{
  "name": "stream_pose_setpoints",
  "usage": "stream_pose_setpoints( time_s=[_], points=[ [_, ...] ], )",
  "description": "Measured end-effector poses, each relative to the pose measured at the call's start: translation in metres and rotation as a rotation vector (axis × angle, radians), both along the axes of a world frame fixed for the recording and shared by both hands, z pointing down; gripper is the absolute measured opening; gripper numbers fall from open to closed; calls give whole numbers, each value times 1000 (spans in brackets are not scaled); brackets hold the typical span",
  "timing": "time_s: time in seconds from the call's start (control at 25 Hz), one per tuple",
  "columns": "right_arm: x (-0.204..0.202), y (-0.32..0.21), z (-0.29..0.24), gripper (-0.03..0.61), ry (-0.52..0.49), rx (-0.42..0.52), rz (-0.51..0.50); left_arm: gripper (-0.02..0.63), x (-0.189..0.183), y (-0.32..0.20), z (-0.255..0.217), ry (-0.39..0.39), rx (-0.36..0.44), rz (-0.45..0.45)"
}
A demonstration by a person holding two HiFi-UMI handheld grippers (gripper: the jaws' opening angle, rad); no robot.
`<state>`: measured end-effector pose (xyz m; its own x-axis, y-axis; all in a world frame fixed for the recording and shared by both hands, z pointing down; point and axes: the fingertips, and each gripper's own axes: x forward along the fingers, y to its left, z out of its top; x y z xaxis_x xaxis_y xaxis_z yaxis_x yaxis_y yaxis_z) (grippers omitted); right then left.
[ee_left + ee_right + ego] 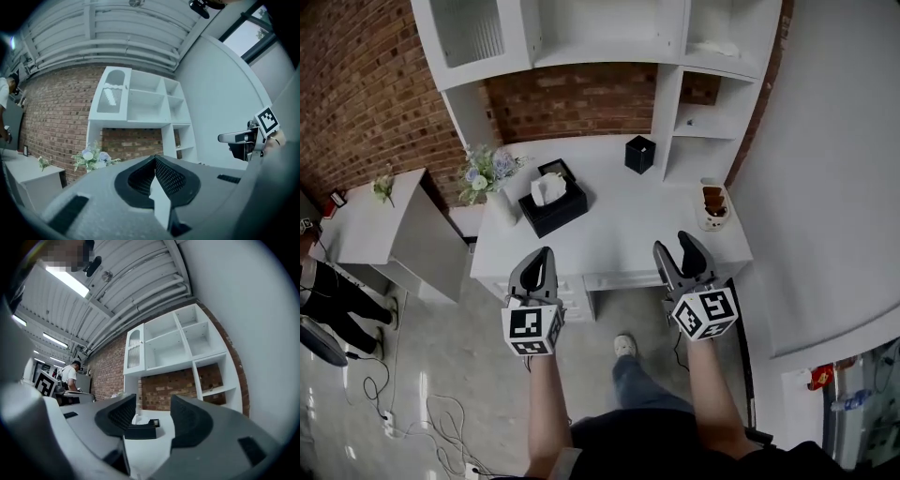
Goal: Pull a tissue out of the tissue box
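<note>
A black tissue box (553, 208) stands on the left half of the white desk (628, 220), with a white tissue (547, 188) sticking up from its slot. Both grippers hang in front of the desk's near edge, apart from the box. My left gripper (544, 256) is shut, its jaws meeting with nothing between them (154, 163). My right gripper (676, 247) is open and empty. In the right gripper view the tissue box (138, 430) and its tissue (135, 419) show through the gap of the right gripper (153, 405).
A vase of flowers (487, 176) stands just left of the box. A small black cube holder (639, 154) sits at the desk's back, a dish (712, 205) at its right end. White shelves (609, 37) rise above. A side table (375, 220) and floor cables (403, 412) lie left.
</note>
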<state>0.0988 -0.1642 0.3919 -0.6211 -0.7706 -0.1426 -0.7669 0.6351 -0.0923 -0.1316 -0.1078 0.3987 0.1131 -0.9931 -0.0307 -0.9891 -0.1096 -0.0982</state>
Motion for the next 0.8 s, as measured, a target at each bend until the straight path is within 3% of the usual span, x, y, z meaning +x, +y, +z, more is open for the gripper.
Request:
stream_pose_setpoints(
  time_s=[0.44,0.8],
  points=[
    [-83,-200,19,210,49,-44,-169,8,-54,-165,17,-36,-39,-141],
    [-126,-252,37,210,46,-98,-247,8,-78,-206,26,-42,-75,-184]
  ],
)
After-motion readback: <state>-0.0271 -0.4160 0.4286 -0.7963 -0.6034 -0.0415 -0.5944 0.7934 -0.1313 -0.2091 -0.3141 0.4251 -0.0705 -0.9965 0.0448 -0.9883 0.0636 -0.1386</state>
